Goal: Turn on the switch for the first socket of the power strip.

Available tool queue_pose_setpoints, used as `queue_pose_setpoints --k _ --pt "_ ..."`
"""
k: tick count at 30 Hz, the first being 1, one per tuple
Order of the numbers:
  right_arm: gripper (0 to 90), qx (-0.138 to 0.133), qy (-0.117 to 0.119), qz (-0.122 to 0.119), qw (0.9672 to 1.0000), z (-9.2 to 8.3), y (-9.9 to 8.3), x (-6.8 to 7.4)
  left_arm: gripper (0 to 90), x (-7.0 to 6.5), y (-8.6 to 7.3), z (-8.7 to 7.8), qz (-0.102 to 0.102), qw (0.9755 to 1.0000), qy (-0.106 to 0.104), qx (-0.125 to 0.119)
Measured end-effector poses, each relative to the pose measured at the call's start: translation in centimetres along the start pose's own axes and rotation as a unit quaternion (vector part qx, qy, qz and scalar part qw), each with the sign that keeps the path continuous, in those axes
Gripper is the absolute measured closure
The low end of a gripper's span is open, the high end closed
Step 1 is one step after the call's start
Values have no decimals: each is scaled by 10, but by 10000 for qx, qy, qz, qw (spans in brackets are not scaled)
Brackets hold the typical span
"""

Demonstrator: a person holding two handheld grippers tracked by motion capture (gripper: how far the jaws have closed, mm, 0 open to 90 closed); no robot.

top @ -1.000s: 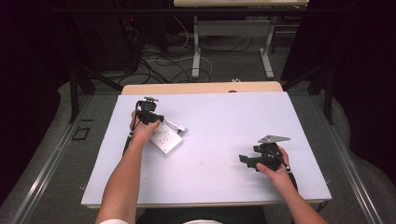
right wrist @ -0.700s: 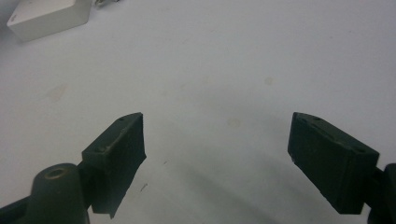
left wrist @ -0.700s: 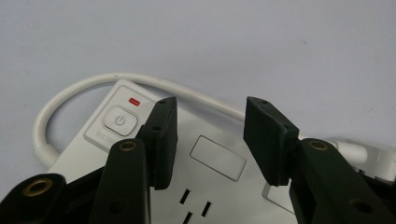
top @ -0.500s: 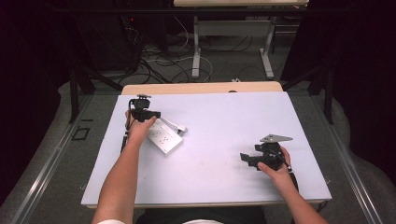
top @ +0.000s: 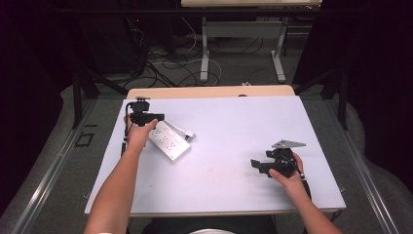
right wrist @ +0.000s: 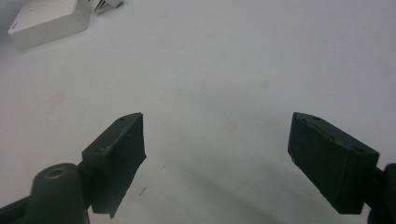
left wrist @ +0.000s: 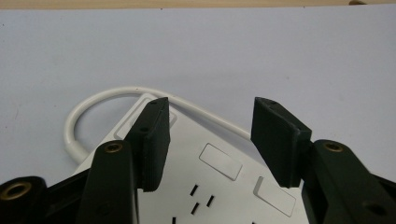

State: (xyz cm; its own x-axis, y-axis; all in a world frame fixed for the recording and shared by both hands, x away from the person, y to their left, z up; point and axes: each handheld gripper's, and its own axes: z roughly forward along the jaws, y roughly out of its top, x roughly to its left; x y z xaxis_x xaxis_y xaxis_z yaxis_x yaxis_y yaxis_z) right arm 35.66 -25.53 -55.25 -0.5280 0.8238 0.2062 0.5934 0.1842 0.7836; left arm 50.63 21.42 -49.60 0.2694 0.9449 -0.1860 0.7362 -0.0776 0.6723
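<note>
The left gripper (left wrist: pixel 208 140) hovers above the white rectangular plastic power strip (top: pixel 168 142), its jaws half apart and just been opening, pads clear of the casing below. The strip lies flat on the pale lavender table (top: pixel 234 122), left of centre, its white cord (left wrist: pixel 116 93) looping beside it. The left forearm reaches straight forward. The right gripper (right wrist: pixel 215 158), jaws spread wide over bare table, rests low near the front right, wrist bent inward.

Lab: floor cables (top: pixel 165 66), dark curtains (top: pixel 370 58), white table (top: pixel 234 122)
</note>
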Motion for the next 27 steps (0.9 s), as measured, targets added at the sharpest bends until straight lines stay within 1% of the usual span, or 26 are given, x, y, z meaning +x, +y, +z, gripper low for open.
queue_pose_setpoints --k 1,2,4,5,6,7,8,9,10,11,12,13,14,15,17,18,19,20,21,22,23,24,25,27 --pt "180 -15 -3 9 10000 0 0 0 467 0 0 -1 -4 10000 21 -57" --pt "180 -25 -18 -12 10000 -1 0 0 463 -1 0 -2 -47 10000 -24 -38" --pt "180 -31 -17 76 10000 -2 0 0 455 -1 0 -5 -33 10000 -75 -53" --pt "180 -56 -31 32 10000 -3 0 -1 453 -2 -1 -7 -35 9999 -107 -70" --pt "180 -63 -46 79 9999 -3 0 -1 452 -3 -1 -8 24 9999 -121 -115" --pt "180 -72 -39 105 9999 -3 0 -1 448 -4 -1 -10 13 9998 -153 -116" --pt "180 -71 -36 134 9999 -3 -1 -1 442 -4 -1 -13 56 9997 -217 -123" --pt "180 -84 -43 108 9999 -4 -1 -2 441 -5 -1 -15 33 9995 -284 -122" --pt "180 -83 -41 132 9999 -4 -1 -2 440 -6 -1 -18 42 9993 -342 -167" --pt "180 -98 -49 84 9999 -4 0 -3 439 -6 -1 -21 100 9992 -365 -159" --pt "180 -92 -40 137 9999 -4 0 -1 434 -8 -2 -23 93 9990 -387 -219" --pt "180 -101 -45 118 9999 -4 0 -2 426 -9 -3 -26 143 9986 -456 -234" --pt "180 -107 -45 104 9999 -4 0 -2 418 -11 -5 -28 172 9980 -505 -324" --pt "180 -103 -45 129 9999 -4 0 -1 414 -12 -6 -30 237 9977 -507 -392" --pt "180 -98 -45 137 9998 -4 0 -1 409 -14 -8 -36 338 9971 -544 -407" --pt "180 -104 -54 119 9999 -4 0 -1 406 -15 -9 -39 354 9968 -597 -397" --pt "180 -107 -61 112 9999 -4 0 -1 399 -16 -10 -42 389 9961 -654 -448" --pt "180 -109 -63 107 9999 -5 0 -1 377 -17 -12 -45 454 9958 -610 -513" --pt "180 -115 -61 95 9999 -5 0 -1 354 -18 -13 -49 501 9954 -630 -528" --pt "180 -133 -82 125 9998 -5 0 -1 355 -19 -15 -52 520 9946 -673 -601" --pt "180 -142 -75 126 9998 -6 0 -1 355 -21 -16 -56 533 9942 -704 -609" --pt "180 -158 -83 73 9998 -5 0 -2 354 -22 -17 -60 548 9939 -705 -641" --pt "180 -138 -75 118 9998 -5 0 -2 348 -24 -18 -63 552 9935 -740 -670" --pt "180 -119 -82 130 9998 -5 0 -2 312 -28 -21 -69 495 9920 -819 -821"
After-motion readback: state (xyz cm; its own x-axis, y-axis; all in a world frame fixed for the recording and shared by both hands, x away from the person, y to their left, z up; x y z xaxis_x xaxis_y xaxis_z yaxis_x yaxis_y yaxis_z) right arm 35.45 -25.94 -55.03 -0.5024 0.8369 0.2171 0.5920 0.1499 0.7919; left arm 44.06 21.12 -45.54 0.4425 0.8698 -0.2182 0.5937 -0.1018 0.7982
